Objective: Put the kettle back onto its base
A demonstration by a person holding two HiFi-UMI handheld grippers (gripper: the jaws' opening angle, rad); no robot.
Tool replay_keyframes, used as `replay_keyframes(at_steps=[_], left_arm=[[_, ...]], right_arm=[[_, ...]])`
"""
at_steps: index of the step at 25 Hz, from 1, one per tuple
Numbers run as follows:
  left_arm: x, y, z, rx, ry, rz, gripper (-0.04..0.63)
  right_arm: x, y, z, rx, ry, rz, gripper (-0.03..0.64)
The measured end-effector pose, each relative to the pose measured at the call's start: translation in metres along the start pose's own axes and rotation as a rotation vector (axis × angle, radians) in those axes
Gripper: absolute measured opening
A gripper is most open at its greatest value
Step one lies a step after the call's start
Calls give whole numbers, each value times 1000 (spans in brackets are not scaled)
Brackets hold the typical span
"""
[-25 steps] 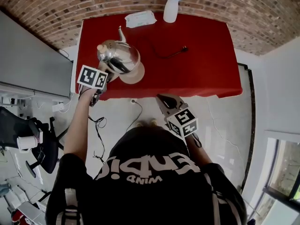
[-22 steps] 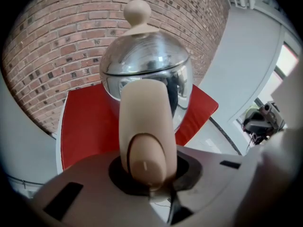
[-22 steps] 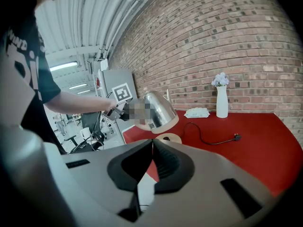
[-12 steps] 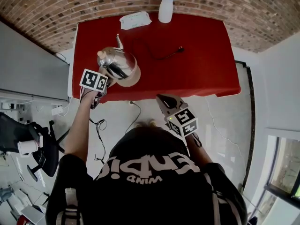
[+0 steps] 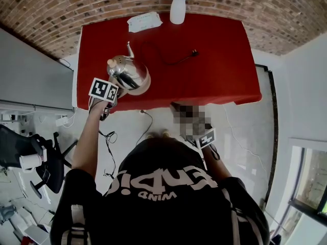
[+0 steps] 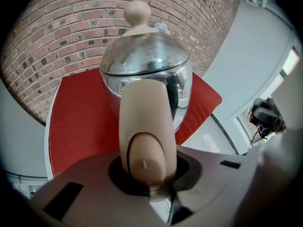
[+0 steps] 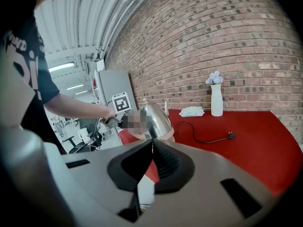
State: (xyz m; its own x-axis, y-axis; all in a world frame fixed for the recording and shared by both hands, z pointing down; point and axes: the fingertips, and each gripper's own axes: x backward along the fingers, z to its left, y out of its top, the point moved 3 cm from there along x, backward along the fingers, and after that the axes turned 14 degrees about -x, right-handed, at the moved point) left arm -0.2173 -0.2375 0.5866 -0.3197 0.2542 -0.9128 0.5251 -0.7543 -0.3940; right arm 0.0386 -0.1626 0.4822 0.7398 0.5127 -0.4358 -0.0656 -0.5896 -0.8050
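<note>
- Vs a sec ago: the kettle (image 5: 127,73) looks smaller and lower in the head view, so it has come down with my L gripper (image 6: 156,186). It now covers more of the base (image 5: 143,88), and only a beige crescent shows at its near-right edge. R gripper hasn't really shifted.
- L gripper: clamped on the kettle's beige handle (image 6: 142,122). The handle fills the gap between the jaws and both sides press on it. Kettle hangs upright, lid knob on top, spout pointing away from me.
- Kettle is over the base at the near-left part of the red surface (image 5: 214,60). Can't tell from any view if it's seated or just above.
- R gripper (image 7: 151,150): jaws together, nothing in them, held off the surface's near edge, well apart from the kettle.
- Further out: a black cord (image 5: 176,60) lies loose mid-surface w/ its plug free. A white vase (image 5: 177,8) and a pale packet (image 5: 144,21) sit at the far edge, all clear of the work.
- Step, as I read it: last bit of the set-down.
- Next calls for: keep it level, centre the bottom on the disc, ease down till it rests, then let go of the handle w/o nudging it.
</note>
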Motion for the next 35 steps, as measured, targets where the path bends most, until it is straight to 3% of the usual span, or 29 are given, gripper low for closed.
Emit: replay_keyframes(at_steps=[35], left_arm=[[-5, -2, -4, -180, 84, 116, 58]], right_arm=[[2, -6, 2, -4, -8, -4, 23]])
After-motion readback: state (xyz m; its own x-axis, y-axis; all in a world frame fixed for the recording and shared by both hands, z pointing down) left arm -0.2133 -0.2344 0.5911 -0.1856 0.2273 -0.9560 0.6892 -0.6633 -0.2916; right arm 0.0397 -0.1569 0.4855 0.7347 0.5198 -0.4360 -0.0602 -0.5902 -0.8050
